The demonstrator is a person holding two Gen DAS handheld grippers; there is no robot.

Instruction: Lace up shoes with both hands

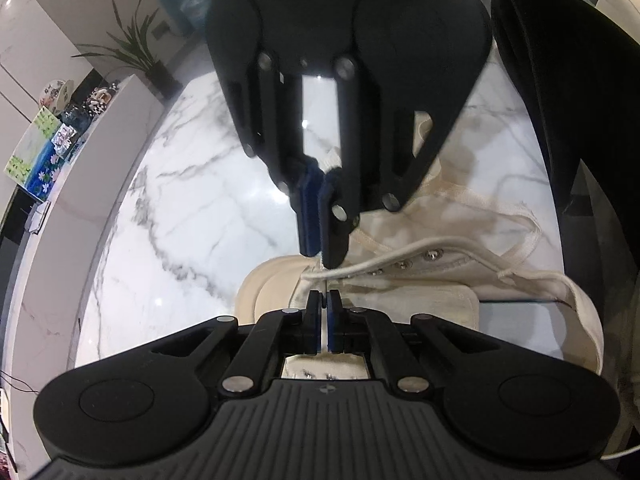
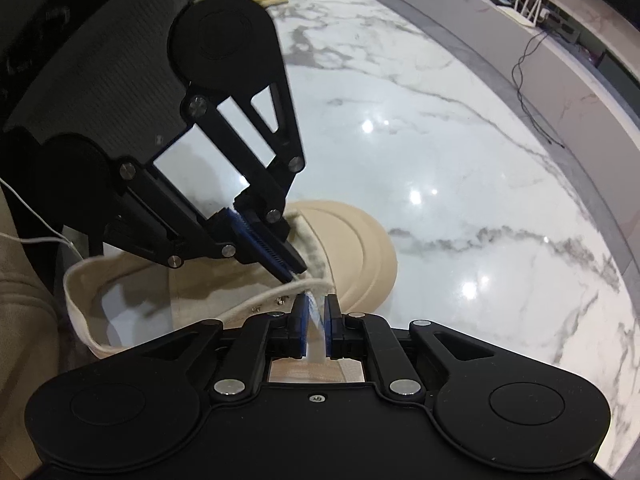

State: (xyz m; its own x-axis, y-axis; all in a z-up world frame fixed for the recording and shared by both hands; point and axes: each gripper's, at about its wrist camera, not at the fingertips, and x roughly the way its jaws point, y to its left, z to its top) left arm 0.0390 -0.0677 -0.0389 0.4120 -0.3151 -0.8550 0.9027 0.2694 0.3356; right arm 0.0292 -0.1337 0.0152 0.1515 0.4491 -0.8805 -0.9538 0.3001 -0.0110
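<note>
Shoe (image 2: 344,248) on marble floor (image 2: 460,140); left gripper (image 1: 324,298) pinched tight, right gripper (image 2: 316,308) clamping lace (image 2: 316,344) near toe.

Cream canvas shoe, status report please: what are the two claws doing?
Left gripper shut, tips at the eyelets. Right gripper shut on flat white lace. Cream canvas shoe on marble floor, mostly unlaced. Nothing in the way.

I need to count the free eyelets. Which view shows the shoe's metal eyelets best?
The left wrist view: a row of metal eyelets runs clear along the cream canvas shoe, beyond the left gripper. The right wrist view shows only a couple, by the right gripper.
</note>
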